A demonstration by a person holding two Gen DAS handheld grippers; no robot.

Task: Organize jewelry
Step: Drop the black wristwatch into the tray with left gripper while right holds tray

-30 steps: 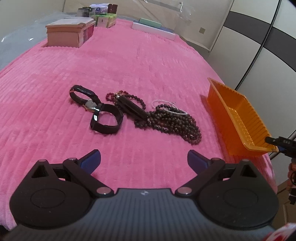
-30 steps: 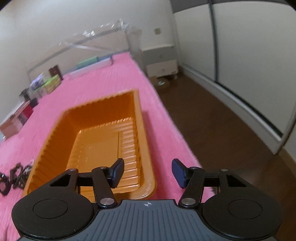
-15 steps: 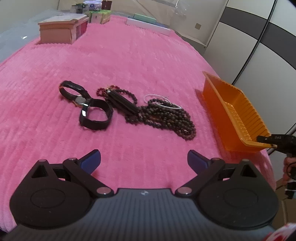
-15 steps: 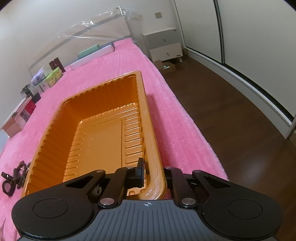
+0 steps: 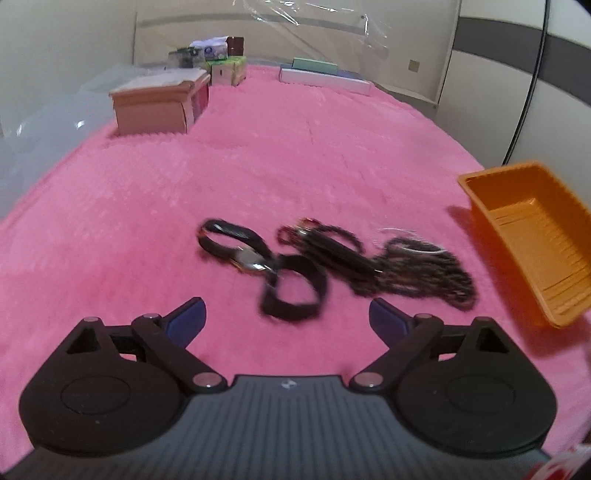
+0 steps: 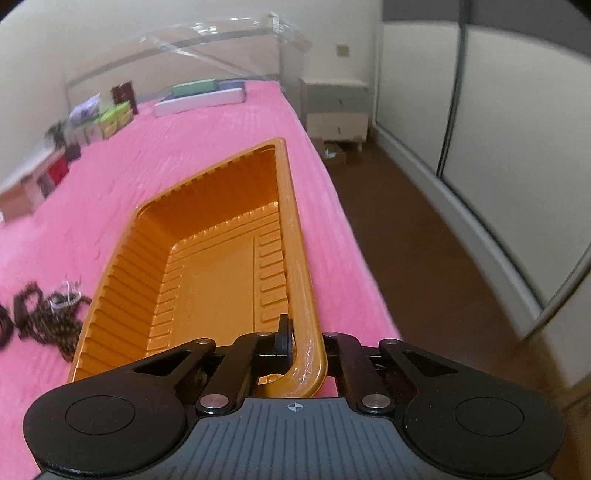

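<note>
Pink ribbed plush bedcover (image 5: 258,155) fills both views, with a headboard wrapped in clear plastic (image 5: 295,22) at the far end and wardrobe doors along one side. On the right gripper (image 6: 291,341) the fingers are clamped on the near rim of the orange tray (image 6: 207,266), one pad inside the wall and the other hidden under the lip; the tray is tilted, its near end lifted off the cover. On the left gripper (image 5: 286,319) the blue-tipped fingers (image 5: 186,319) stand wide and are closing, with nothing between them; they hover over bare cover just short of the jewelry. That pile lies between the left gripper and the tray: a black-strap watch (image 5: 240,247), a black band (image 5: 295,291), dark beaded necklaces (image 5: 424,273) and a thin pale bracelet (image 5: 413,245), all blurred. A second ago the right fingers were half open above the tray's edge and the tray sat flat; the left fingers stood slightly wider. Boxes (image 5: 162,103) sit near the headboard; their printing is too blurred to read
</note>
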